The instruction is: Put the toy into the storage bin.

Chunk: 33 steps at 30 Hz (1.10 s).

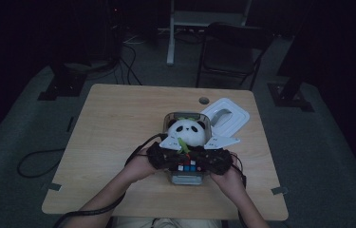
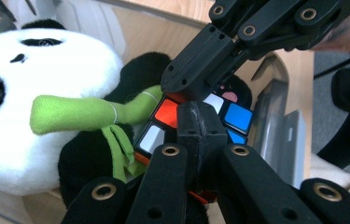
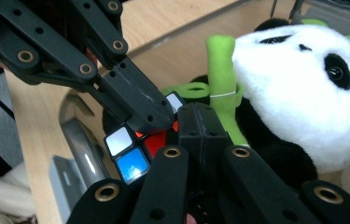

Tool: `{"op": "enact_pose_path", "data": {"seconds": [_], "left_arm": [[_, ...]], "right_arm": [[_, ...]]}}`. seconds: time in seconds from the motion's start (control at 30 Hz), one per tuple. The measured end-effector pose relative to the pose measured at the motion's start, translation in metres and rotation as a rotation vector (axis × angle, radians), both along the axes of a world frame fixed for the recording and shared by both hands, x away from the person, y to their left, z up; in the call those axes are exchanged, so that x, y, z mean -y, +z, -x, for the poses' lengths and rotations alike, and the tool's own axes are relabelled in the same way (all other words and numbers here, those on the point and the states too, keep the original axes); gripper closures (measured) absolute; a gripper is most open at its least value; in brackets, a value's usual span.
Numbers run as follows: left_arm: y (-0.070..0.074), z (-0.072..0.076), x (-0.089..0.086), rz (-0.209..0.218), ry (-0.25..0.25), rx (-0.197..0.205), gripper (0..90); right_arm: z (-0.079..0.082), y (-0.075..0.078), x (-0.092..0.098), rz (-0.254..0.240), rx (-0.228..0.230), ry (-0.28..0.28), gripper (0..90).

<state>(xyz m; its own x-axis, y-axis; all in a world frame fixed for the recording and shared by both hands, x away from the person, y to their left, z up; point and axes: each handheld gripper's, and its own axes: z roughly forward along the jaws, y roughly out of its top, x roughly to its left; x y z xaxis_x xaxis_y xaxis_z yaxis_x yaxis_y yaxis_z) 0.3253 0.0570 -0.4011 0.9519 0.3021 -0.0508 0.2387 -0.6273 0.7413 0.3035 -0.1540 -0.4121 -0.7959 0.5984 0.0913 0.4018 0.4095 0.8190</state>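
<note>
A panda plush holding a green bamboo stalk lies in a clear plastic box near the table's front. A colourful puzzle cube sits in the box by the plush's black body. My left gripper and right gripper come in from either side and meet tip to tip just above the cube. In the left gripper view my left gripper is shut with nothing between its jaws, over the cube. My right gripper is shut the same way, beside the panda.
The box's white lid lies on the wooden table behind and right of the box. A cable hole is at the table's back edge. A dark chair stands beyond the table, with cables on the floor.
</note>
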Motion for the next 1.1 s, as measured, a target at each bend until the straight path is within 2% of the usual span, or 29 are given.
{"op": "enact_pose_path", "data": {"seconds": [0.03,0.13,0.17,0.2,0.27,0.37,0.5,0.6,0.63,0.67,0.7,0.77,0.8,0.83,0.87,0.93,0.97,1.03,1.07,1.1], "left_arm": [[-0.001,-0.001,0.001,-0.011,-0.008,0.001,90.0],[-0.002,-0.001,0.007,-0.043,-0.015,0.025,90.0],[-0.001,-0.003,0.007,-0.045,-0.027,0.019,90.0],[-0.002,-0.003,0.007,-0.044,-0.031,0.012,90.0],[-0.002,-0.001,0.008,-0.061,-0.032,0.032,90.0],[-0.001,0.000,0.008,-0.074,-0.034,0.035,90.0],[0.001,0.001,0.007,-0.063,-0.038,0.027,90.0],[0.005,0.001,0.002,-0.016,-0.035,0.010,90.0],[0.007,0.001,0.001,-0.009,-0.036,0.003,90.0],[0.008,0.002,-0.001,0.003,-0.027,0.006,90.0],[0.009,0.002,-0.002,0.024,-0.036,-0.019,90.0],[0.010,0.002,-0.005,0.035,-0.039,-0.021,90.0],[0.011,0.001,-0.006,0.038,-0.037,-0.023,84.5],[0.012,0.001,-0.007,0.054,-0.035,-0.026,83.4],[0.013,0.000,-0.008,0.062,-0.028,-0.028,77.7],[0.015,-0.001,-0.011,0.085,-0.026,-0.028,72.0],[0.016,-0.002,-0.013,0.097,-0.018,-0.036,62.8],[0.017,-0.004,-0.016,0.103,-0.008,-0.026,53.1],[0.017,-0.004,-0.017,0.111,-0.008,-0.030,41.6],[0.018,-0.005,-0.020,0.119,0.003,-0.025,35.5]], "right_arm": [[0.000,0.000,0.000,0.007,0.002,-0.001,90.0],[0.000,-0.001,-0.004,0.070,0.012,-0.019,90.0],[0.000,-0.001,-0.004,0.077,0.007,-0.018,90.0],[-0.001,-0.001,-0.003,0.064,-0.012,-0.018,90.0],[-0.003,0.001,-0.004,0.082,-0.026,-0.002,90.0],[-0.006,0.003,-0.005,0.100,-0.052,0.014,90.0],[-0.005,0.003,-0.005,0.088,-0.050,0.011,90.0],[-0.004,0.006,-0.001,0.035,-0.076,0.033,90.0],[-0.003,0.008,0.001,0.017,-0.076,0.029,85.3],[-0.002,0.011,0.002,0.000,-0.067,0.002,75.6],[-0.001,0.013,0.003,0.000,-0.053,-0.019,67.1],[-0.004,0.016,0.006,0.007,-0.065,-0.049,51.4],[-0.007,0.015,0.007,0.019,-0.086,-0.048,47.9],[-0.009,0.014,0.009,0.012,-0.107,-0.055,46.8],[-0.011,0.013,0.011,-0.002,-0.123,-0.053,46.7],[-0.013,0.011,0.015,-0.018,-0.159,-0.046,44.9],[-0.013,0.011,0.017,-0.017,-0.159,-0.041,44.6],[-0.012,0.012,0.019,0.004,-0.140,-0.076,34.8],[-0.013,0.012,0.020,-0.004,-0.145,-0.077,34.3],[-0.013,0.012,0.021,-0.019,-0.153,-0.072,33.9]]}}
